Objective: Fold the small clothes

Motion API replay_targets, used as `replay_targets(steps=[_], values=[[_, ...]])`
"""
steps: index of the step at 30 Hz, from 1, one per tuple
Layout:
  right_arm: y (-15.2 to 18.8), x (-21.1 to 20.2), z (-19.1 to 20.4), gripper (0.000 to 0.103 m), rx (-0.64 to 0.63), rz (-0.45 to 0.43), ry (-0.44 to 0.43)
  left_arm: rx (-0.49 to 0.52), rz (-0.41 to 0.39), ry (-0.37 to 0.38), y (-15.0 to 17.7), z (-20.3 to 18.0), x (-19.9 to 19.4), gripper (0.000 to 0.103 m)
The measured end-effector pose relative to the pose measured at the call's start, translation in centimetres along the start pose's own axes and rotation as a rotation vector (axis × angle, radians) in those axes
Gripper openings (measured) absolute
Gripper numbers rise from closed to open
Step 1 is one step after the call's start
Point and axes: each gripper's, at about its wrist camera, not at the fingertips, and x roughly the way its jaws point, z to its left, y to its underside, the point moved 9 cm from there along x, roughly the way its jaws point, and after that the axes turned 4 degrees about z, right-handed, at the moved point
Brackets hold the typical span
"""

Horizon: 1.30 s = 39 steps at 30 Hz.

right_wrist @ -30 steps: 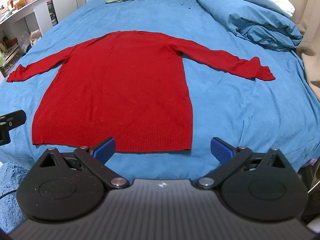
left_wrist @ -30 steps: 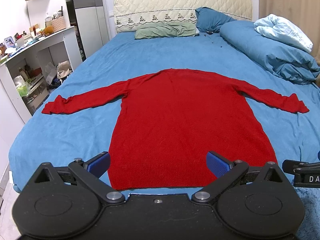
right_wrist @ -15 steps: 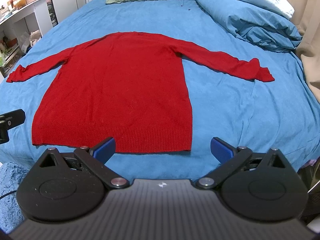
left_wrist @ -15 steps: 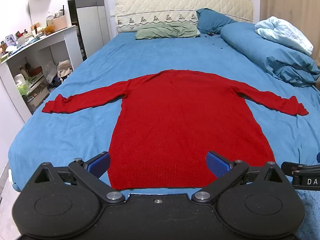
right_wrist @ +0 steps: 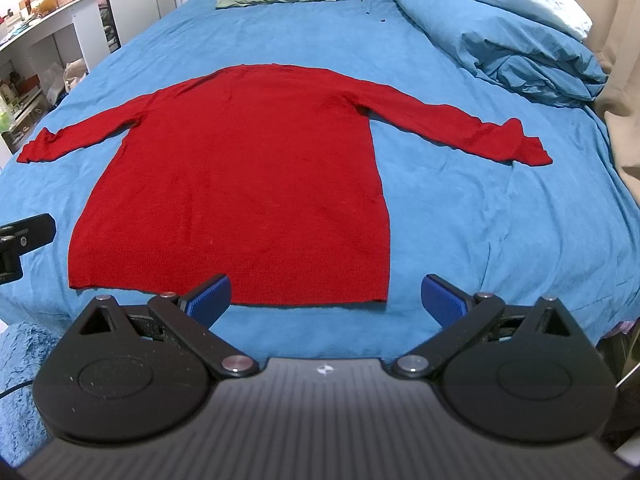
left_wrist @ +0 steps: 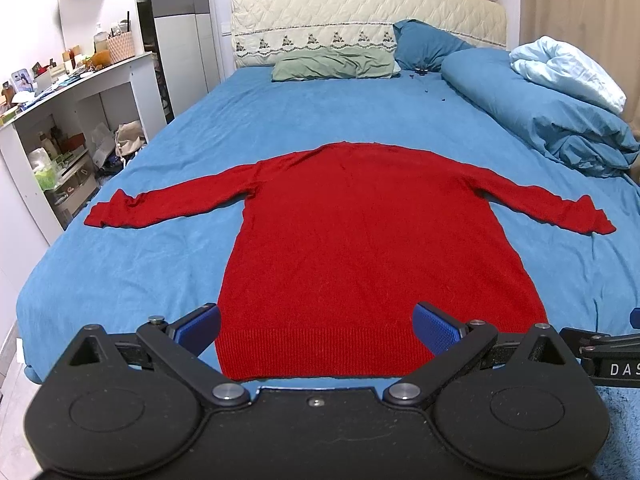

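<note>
A red long-sleeved sweater [left_wrist: 360, 232] lies flat on the blue bed [left_wrist: 320, 120], hem nearest me, both sleeves spread out sideways. It also shows in the right wrist view [right_wrist: 248, 168]. My left gripper [left_wrist: 316, 330] is open and empty, held above the hem near the bed's front edge. My right gripper [right_wrist: 326, 298] is open and empty, above the hem's right part. Part of the right gripper's body [left_wrist: 604, 356] shows at the right edge of the left wrist view.
A rolled blue duvet [left_wrist: 552, 120] with a pale blue blanket [left_wrist: 568, 68] lies along the bed's right side. Green and blue pillows [left_wrist: 336, 66] sit by the headboard. A white cluttered desk [left_wrist: 68, 92] stands left of the bed. Curtains [right_wrist: 616, 40] hang at the right.
Both grippers have risen or tilted slightly, so the sweater sits a little lower in the views. The sweater has not moved and both grippers stay open.
</note>
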Motion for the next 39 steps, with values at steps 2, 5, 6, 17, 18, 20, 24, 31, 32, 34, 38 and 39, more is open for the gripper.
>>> replay_targets(steps=[2, 5, 6, 17, 18, 20, 24, 31, 32, 34, 38, 39], values=[[0.0, 0.0, -0.1, 0.103, -0.001, -0.001, -0.001, 0.001, -0.002, -0.001, 0.0, 0.0, -0.1, 0.103], [0.0, 0.0, -0.1, 0.103, 0.0, -0.003, -0.004, 0.002, -0.003, 0.0, 0.1, -0.1, -0.1, 0.103], [0.0, 0.0, -0.1, 0.103, 0.001, -0.004, -0.006, 0.002, -0.003, 0.0, 0.1, -0.1, -0.2, 0.103], [-0.1, -0.2, 0.1, 0.103, 0.002, -0.007, -0.011, 0.002, -0.006, 0.002, 0.0, -0.1, -0.4, 0.103], [-0.1, -0.2, 0.1, 0.103, 0.002, -0.007, -0.011, 0.002, -0.005, 0.003, 0.0, -0.1, -0.3, 0.103], [-0.1, -0.3, 0.1, 0.103, 0.002, -0.008, -0.011, 0.0, -0.005, 0.004, 0.0, -0.1, -0.4, 0.103], [-0.1, -0.3, 0.2, 0.103, 0.004, -0.009, -0.013, 0.0, -0.006, 0.004, 0.0, -0.1, -0.5, 0.103], [-0.2, -0.5, 0.3, 0.103, 0.004, -0.013, -0.013, -0.003, -0.01, 0.006, 0.0, 0.0, -0.7, 0.103], [-0.2, -0.6, 0.3, 0.103, 0.005, -0.015, -0.014, -0.004, -0.009, 0.008, -0.1, 0.0, -0.7, 0.103], [-0.5, -0.7, 0.2, 0.103, 0.012, -0.022, -0.013, 0.001, -0.01, 0.011, -0.4, 0.0, -0.7, 0.103], [-1.9, -1.4, -1.5, 0.103, 0.071, -0.062, -0.005, 0.017, -0.054, 0.03, -3.0, -0.1, -0.7, 0.103], [-2.6, -1.6, -2.3, 0.103, 0.093, -0.078, -0.003, 0.02, -0.07, 0.04, -4.0, -0.2, -0.7, 0.103]])
